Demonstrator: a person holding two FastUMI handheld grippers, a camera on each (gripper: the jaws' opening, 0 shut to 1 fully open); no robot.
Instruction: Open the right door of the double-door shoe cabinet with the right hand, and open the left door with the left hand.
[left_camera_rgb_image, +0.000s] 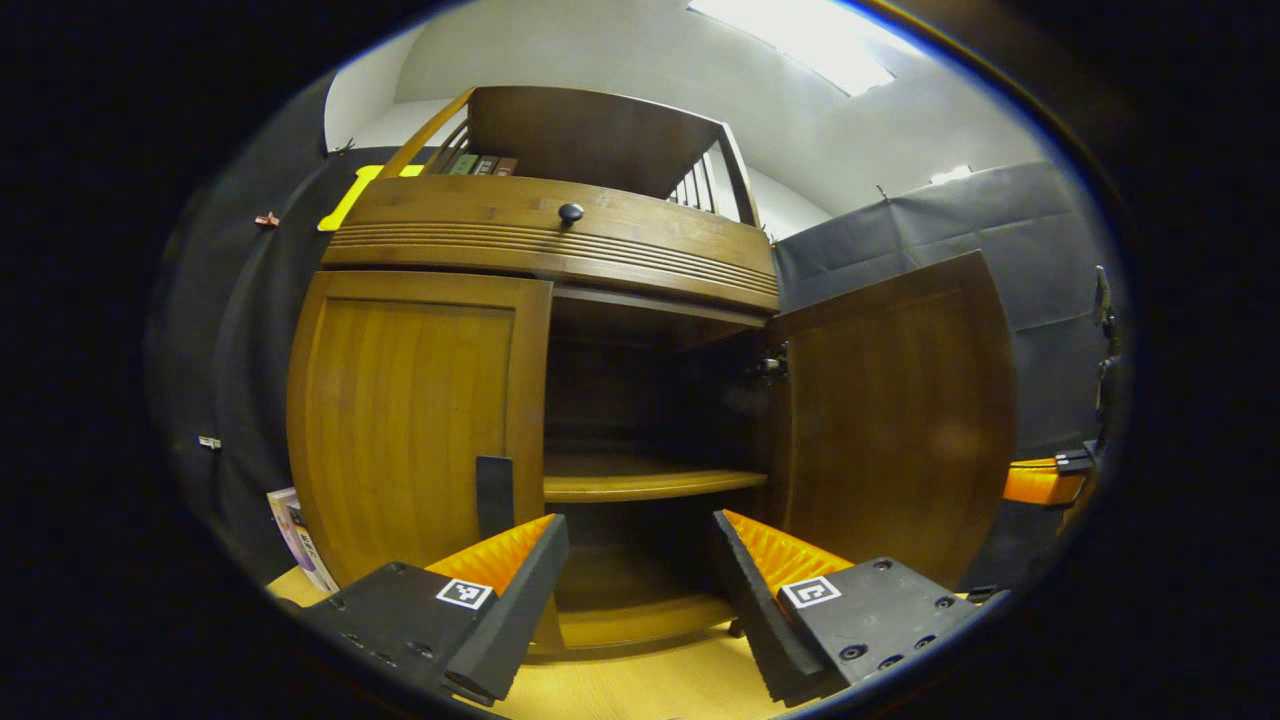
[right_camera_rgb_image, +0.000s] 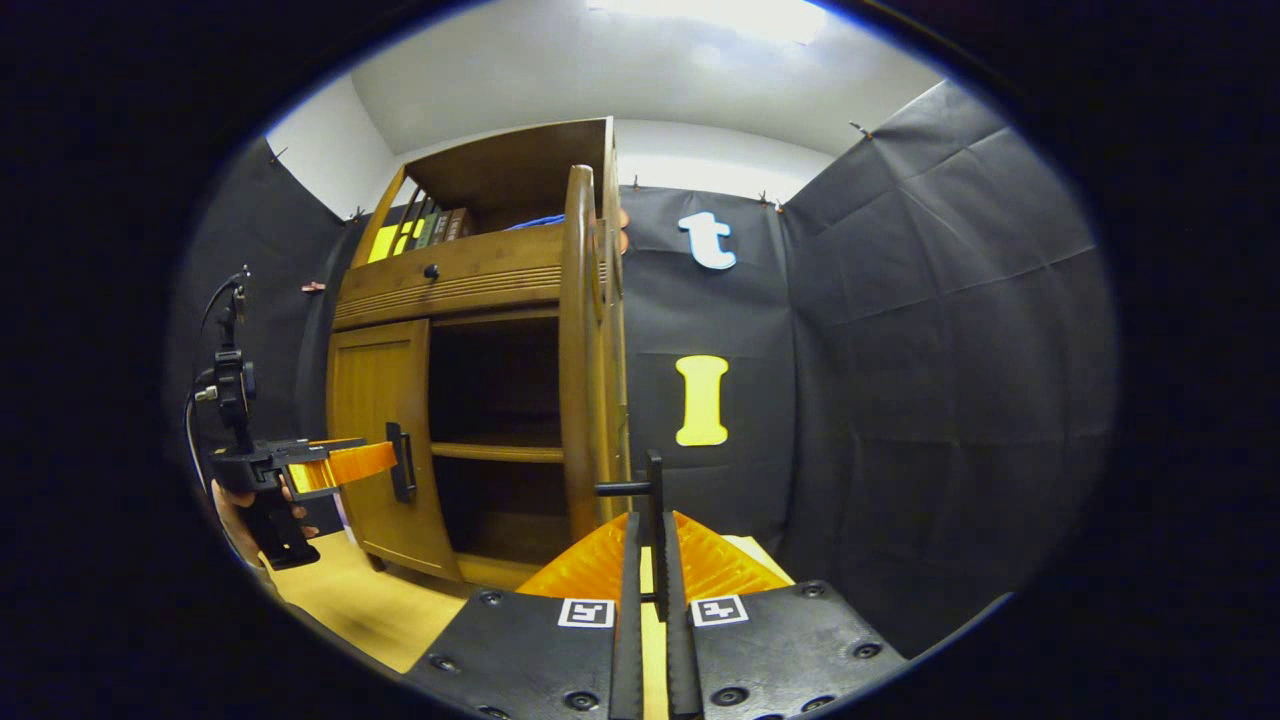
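**Right door open, left door yet to be opened**

I judge the job about half done. The shoe cabinet (left_camera_rgb_image: 560, 250) takes up the middle of my left gripper view, with a drawer band and small knob (left_camera_rgb_image: 571, 212) at 12 o'clock. Its right door (left_camera_rgb_image: 890, 420) stands swung wide at 3 o'clock, showing the dark interior and a bare shelf (left_camera_rgb_image: 650, 480). The left door (left_camera_rgb_image: 410, 420) at 9 o'clock sits flush and closed, so that half is what remains.

In my right gripper view the right door (right_camera_rgb_image: 585, 360) appears edge-on, running up toward 12 o'clock. The right gripper (right_camera_rgb_image: 652, 560) is clenched on the right door's handle (right_camera_rgb_image: 652, 490), both fingers pressed against its upright bar at 6 o'clock. I would count that door finished; letting go is all that hand still owes.

The left gripper (left_camera_rgb_image: 635, 570) is released, jaws spread wide at 6 o'clock, holding nothing. The left door's handle (left_camera_rgb_image: 494, 495) rises just above its 7 o'clock finger, close but not between the fingers. From my right gripper view the left gripper (right_camera_rgb_image: 350, 462) at 9 o'clock reaches toward the same handle (right_camera_rgb_image: 401, 462), its tip just beside the bar; I cannot tell whether they touch.

To my mind, the next need is to bring the handle between the open fingers, close, and pull outward.
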